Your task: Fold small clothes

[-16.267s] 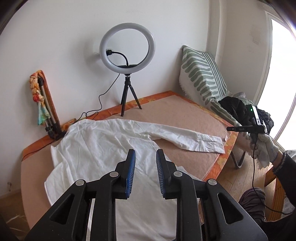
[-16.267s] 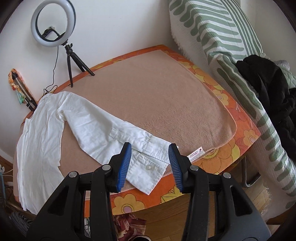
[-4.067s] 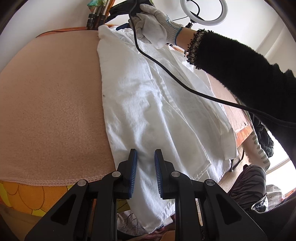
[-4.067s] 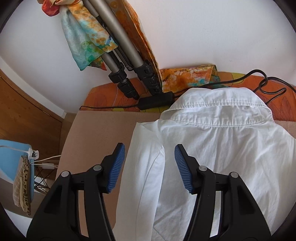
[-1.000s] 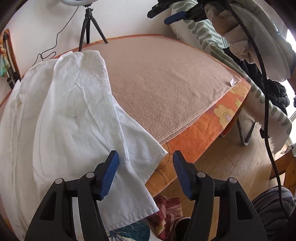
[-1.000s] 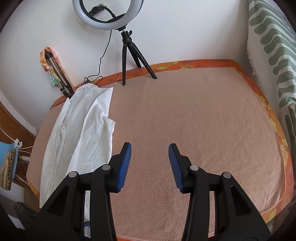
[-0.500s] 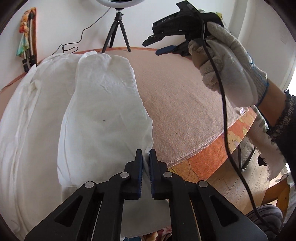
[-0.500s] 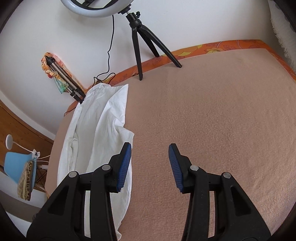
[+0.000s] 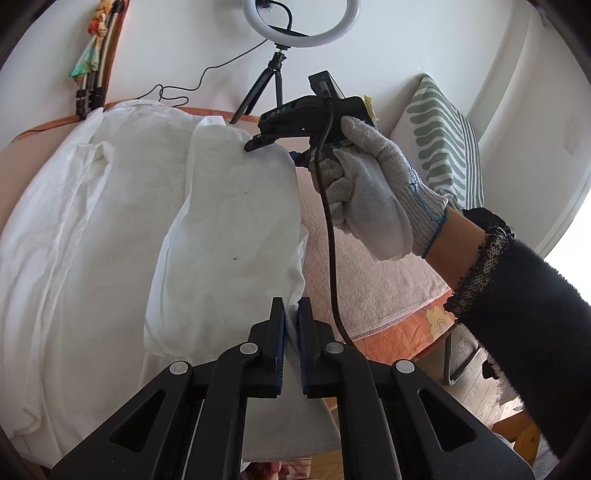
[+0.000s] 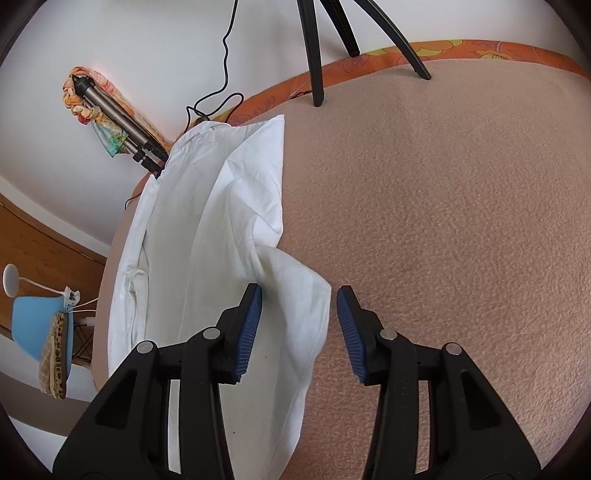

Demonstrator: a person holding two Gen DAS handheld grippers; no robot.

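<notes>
The white shirt (image 9: 110, 229) lies lengthwise along the left part of the bench (image 10: 424, 221), which is covered by a beige blanket over an orange flowered cloth; its right side is folded over onto itself, and its near end hangs over the bench's front edge. The left gripper (image 9: 291, 314) has its jaws pressed together on the right edge of the folded layer near that front edge. The right gripper (image 10: 299, 295), held in a gloved hand (image 9: 373, 199), hovers above the fold's right edge farther along, jaws partly open with nothing gripped. A ring light (image 9: 299, 22) on a tripod stands at the far edge.
</notes>
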